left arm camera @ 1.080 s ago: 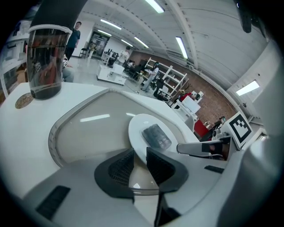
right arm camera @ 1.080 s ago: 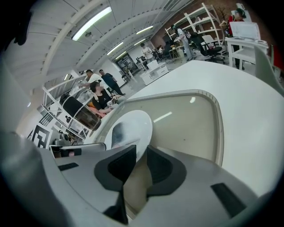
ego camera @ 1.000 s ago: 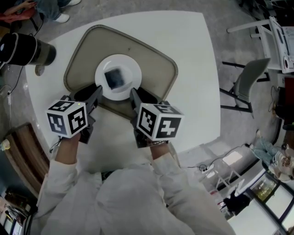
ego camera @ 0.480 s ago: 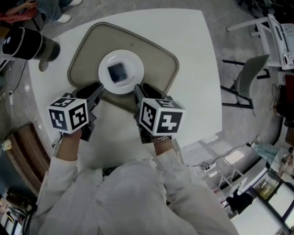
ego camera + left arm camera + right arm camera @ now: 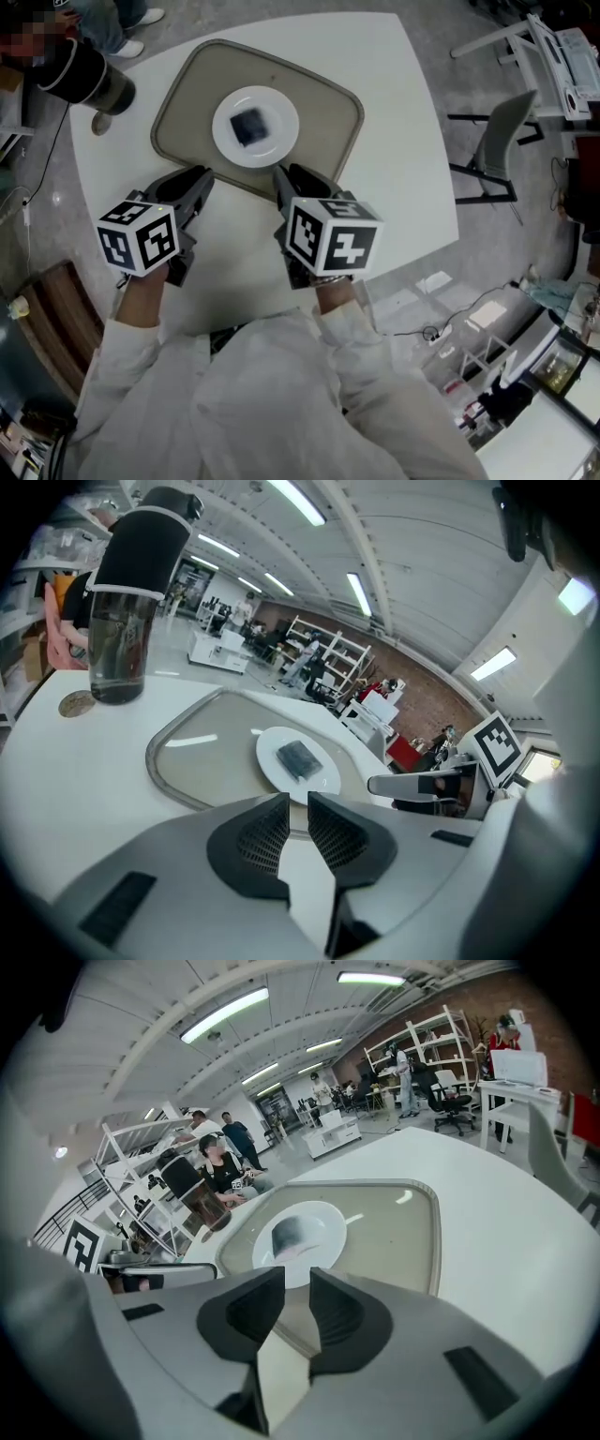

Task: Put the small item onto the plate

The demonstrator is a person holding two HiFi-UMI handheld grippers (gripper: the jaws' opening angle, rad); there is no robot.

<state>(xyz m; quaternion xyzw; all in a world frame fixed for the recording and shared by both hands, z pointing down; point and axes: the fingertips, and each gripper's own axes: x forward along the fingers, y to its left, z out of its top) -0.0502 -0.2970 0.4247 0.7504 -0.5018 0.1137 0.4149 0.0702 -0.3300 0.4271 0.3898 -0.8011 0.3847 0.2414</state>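
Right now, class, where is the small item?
In the head view the small item lies in the middle of the white plate, on the tray at the far side of the table.

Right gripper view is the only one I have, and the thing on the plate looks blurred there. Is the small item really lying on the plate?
Observer: Yes. The head view shows a dark flat item in the middle of the plate, which stands on the tray.
Operator: Does the left gripper hold something?
Observer: No. In its own view the left gripper has its jaws slightly apart; they have just been closing a little, with nothing between them.
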